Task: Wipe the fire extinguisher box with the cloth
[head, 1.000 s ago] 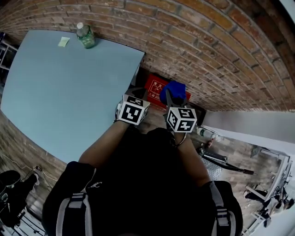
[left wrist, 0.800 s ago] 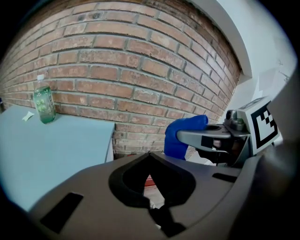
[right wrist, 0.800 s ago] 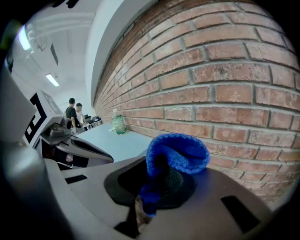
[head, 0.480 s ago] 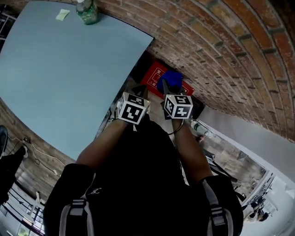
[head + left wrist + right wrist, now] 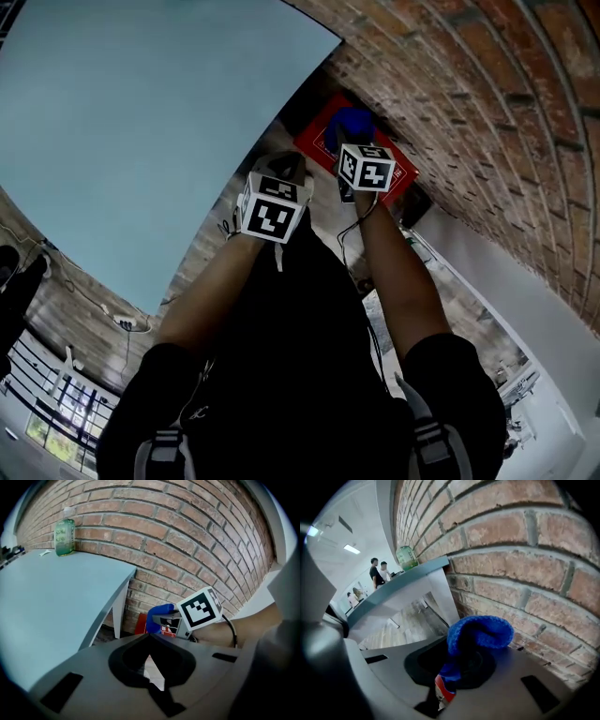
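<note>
The red fire extinguisher box [image 5: 323, 141] lies on the floor against the brick wall [image 5: 487, 112], beside the table leg. My right gripper [image 5: 351, 137] hangs over it, shut on a blue cloth [image 5: 352, 120] bunched at its tips. In the right gripper view the cloth [image 5: 480, 632] bulges from between the jaws, and a red sliver of the box [image 5: 443, 688] shows below. My left gripper [image 5: 286, 168] is left of the box, shut and holding nothing. From the left gripper [image 5: 149, 635] I see the cloth [image 5: 159, 615] and the box [image 5: 141, 623] ahead.
A pale blue table [image 5: 141, 112] stands left of the box, with a green bottle [image 5: 64, 537] on its far end by the wall. A dark object [image 5: 412, 208] sits right of the box. Cables [image 5: 127, 323] lie on the wooden floor. People [image 5: 377, 571] stand far off.
Both grippers have moved toward the wall. The right one has carried the cloth farther over the red box. The bottle has slipped out of the head view.
</note>
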`<state>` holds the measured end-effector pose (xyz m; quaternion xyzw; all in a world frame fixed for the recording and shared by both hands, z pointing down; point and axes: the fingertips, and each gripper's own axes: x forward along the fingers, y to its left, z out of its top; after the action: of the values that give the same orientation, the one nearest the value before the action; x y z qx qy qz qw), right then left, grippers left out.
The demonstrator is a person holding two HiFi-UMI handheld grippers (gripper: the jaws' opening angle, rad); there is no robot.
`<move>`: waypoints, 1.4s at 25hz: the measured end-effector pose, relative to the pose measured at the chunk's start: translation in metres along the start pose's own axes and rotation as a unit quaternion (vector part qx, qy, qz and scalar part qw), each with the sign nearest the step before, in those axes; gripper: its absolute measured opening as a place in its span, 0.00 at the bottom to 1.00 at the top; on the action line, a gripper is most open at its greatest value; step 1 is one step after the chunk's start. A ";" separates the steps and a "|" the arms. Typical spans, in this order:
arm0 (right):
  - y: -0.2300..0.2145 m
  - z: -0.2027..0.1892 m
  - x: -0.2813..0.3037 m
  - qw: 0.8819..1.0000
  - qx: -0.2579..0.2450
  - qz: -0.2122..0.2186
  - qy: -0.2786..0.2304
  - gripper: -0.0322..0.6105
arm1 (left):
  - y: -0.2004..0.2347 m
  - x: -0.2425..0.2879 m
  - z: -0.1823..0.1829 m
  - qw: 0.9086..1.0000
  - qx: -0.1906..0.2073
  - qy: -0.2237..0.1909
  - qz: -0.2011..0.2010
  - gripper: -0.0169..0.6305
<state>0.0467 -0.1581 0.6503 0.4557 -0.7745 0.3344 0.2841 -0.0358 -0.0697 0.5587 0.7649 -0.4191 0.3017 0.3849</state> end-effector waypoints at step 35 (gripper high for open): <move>-0.156 -0.088 -0.005 0.989 0.036 -0.101 0.099 0.13 | -0.031 0.014 -0.013 0.998 0.024 0.048 0.014 0.02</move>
<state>0.2007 -0.1430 0.7410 0.5059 -0.6801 0.3750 0.3753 -0.0042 -0.0536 0.5664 0.7531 -0.4033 0.3532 0.3814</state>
